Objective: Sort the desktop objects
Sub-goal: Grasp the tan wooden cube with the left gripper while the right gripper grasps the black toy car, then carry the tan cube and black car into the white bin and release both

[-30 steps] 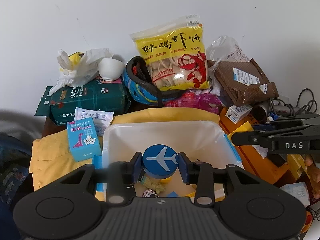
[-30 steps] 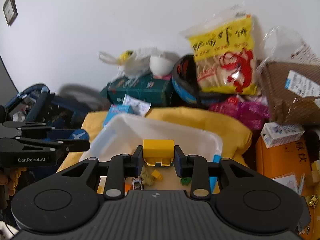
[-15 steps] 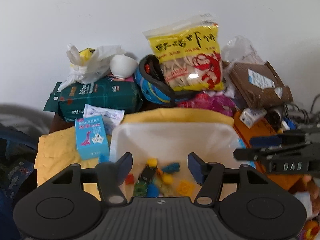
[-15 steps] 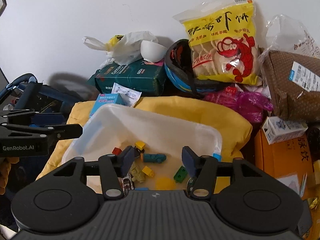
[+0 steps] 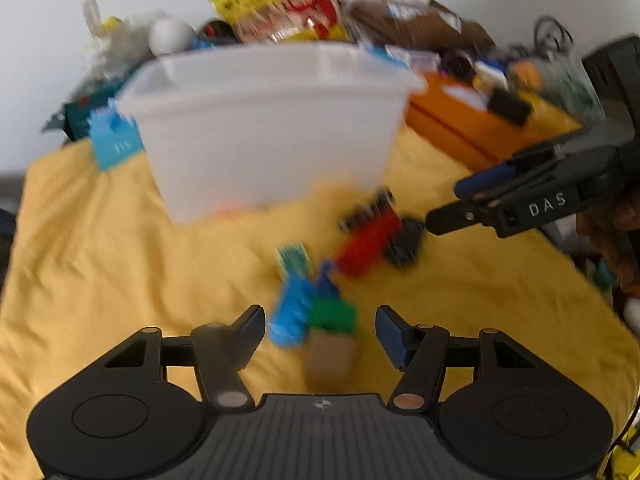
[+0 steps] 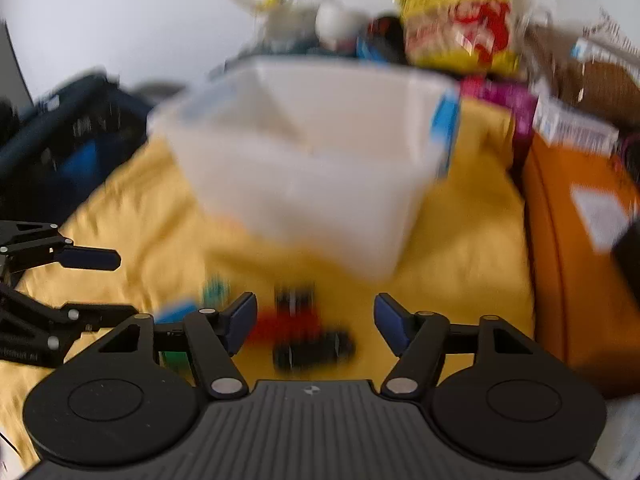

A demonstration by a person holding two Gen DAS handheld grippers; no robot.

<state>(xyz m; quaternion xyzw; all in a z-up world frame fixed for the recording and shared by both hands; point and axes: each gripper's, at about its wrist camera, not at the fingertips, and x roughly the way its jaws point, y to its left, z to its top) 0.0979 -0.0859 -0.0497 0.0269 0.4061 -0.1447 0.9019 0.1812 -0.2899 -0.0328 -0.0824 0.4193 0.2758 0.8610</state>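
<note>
Both views are motion-blurred. My left gripper [image 5: 320,328] stands open low over the yellow cloth [image 5: 120,280], and between its fingers lie a blue piece [image 5: 292,312], a green piece [image 5: 332,314] and a tan piece [image 5: 330,356], none gripped. A red and black toy [image 5: 372,240] lies just beyond, near my right gripper [image 5: 444,204]. In the right wrist view my right gripper [image 6: 316,316] has its jaws opening, and the red and black toy [image 6: 296,324] lies under the gap, untouched by the pads. The white plastic bin [image 5: 272,120] stands behind the toys.
An orange box [image 6: 580,220] borders the cloth on the right. A yellow snack bag [image 5: 280,8], a brown parcel [image 5: 420,28] and other clutter pile up behind the bin [image 6: 320,160]. A dark bag [image 6: 72,132] sits at the left. My left gripper [image 6: 120,286] shows at the left edge.
The left gripper let go of the blue airplane disc and the right of the yellow brick over the bin. Both then dropped to the cloth in front of it, jaws wide.
</note>
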